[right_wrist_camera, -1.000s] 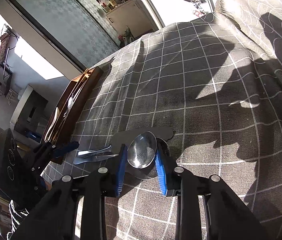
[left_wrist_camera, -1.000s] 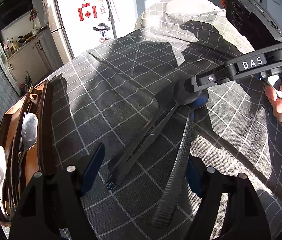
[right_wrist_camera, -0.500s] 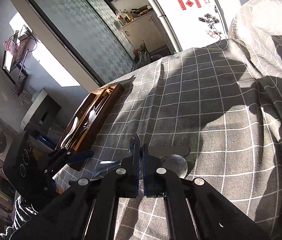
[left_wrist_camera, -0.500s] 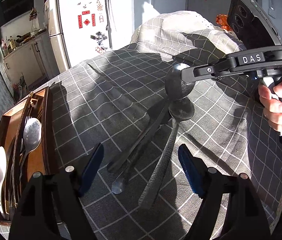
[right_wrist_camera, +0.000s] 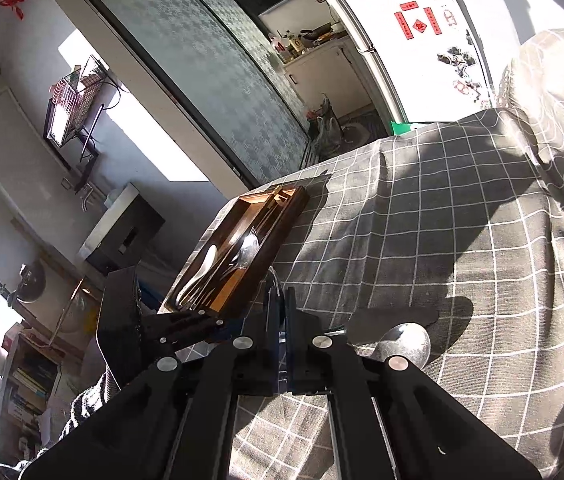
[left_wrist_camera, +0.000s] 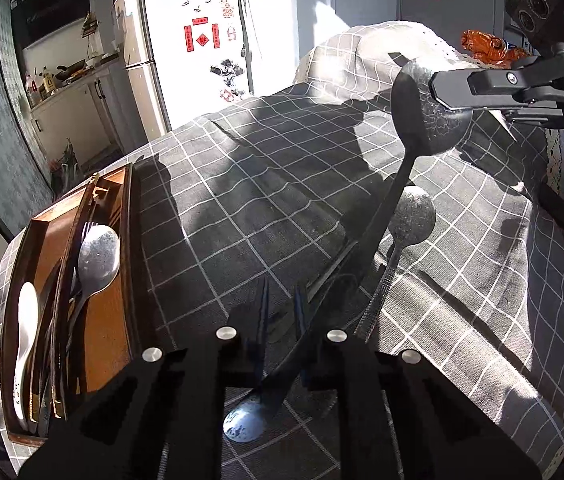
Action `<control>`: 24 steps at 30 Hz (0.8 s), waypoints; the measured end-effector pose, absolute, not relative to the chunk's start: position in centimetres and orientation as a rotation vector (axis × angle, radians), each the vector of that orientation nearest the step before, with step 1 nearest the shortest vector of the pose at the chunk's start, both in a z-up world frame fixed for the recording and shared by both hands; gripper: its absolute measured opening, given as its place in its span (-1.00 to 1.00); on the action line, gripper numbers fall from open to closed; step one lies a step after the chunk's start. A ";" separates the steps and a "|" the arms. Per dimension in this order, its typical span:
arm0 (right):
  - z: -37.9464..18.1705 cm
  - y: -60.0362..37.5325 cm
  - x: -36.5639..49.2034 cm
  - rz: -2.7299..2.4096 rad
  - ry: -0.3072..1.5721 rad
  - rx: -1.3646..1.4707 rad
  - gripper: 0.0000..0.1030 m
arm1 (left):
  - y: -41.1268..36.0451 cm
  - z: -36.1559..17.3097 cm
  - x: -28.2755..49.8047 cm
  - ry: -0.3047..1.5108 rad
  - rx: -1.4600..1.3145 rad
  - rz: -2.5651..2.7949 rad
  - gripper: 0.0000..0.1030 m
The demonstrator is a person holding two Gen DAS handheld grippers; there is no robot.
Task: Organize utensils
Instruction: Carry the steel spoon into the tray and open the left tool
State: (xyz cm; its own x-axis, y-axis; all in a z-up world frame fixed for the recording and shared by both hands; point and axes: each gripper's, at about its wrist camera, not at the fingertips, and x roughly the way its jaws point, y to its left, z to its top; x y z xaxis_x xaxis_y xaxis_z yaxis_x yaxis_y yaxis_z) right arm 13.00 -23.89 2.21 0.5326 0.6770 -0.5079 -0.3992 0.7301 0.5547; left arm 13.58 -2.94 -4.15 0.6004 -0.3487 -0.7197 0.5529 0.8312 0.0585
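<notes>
Handover, seemingly: right gripper [right_wrist_camera: 282, 304] clamps the bowl of the long dark metal spoon [left_wrist_camera: 421, 124], slanting it above the grey checked bench [left_wrist_camera: 242, 200] so the closing left gripper [left_wrist_camera: 283, 304] can take its handle; whether the handle sits between those jaws is unclear.

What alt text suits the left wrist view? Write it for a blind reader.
The right gripper, shut on a dark spoon at its bowl, holds it above a checked cloth; the handle slants down to the left gripper, whose jaws are closing, though whether it sits between them is unclear. A second spoon lies on the cloth; a wooden tray at left holds cutlery.
</notes>
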 end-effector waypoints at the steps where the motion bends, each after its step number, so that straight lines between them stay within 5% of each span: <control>1: 2.5 -23.5 13.1 0.666 0.768 0.392 -0.96 | -2.5 -3.9 13.6 0.758 0.282 -0.523 -0.71; 20: -1.1 -7.9 23.2 0.782 0.890 0.362 -0.94 | 10.0 -4.1 16.2 0.851 0.176 -0.199 -0.74; 24: -2.3 -7.3 23.7 0.739 0.915 0.345 -0.95 | 9.8 -4.4 15.7 0.834 0.191 -0.213 -0.04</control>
